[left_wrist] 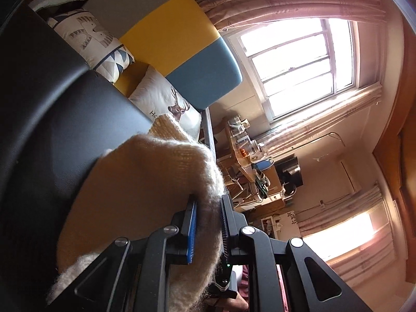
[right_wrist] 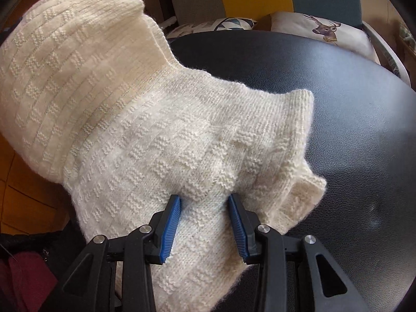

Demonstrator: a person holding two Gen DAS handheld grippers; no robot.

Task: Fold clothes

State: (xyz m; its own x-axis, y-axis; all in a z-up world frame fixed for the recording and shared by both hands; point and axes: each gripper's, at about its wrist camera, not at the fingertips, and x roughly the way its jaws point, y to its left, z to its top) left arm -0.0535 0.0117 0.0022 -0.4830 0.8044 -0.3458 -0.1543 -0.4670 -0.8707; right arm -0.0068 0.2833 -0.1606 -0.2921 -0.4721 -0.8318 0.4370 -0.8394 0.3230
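One black leather surface (right_wrist: 338, 130) carries most of a cream knitted sweater (right_wrist: 156, 130), whose far part is lifted off it (a deer-print cushion (right_wrist: 319, 30) sits behind). Left gripper (left_wrist: 208, 208) is clamped nearly shut on a raised fold of the knit. Right gripper (right_wrist: 205, 202) stands half-open, pads pinching a ridge of fabric between them.

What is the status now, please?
Left gripper shut on cream sweater. Right gripper shut on a bunched fold. Sweater half-draped on black table. Nothing in the way.
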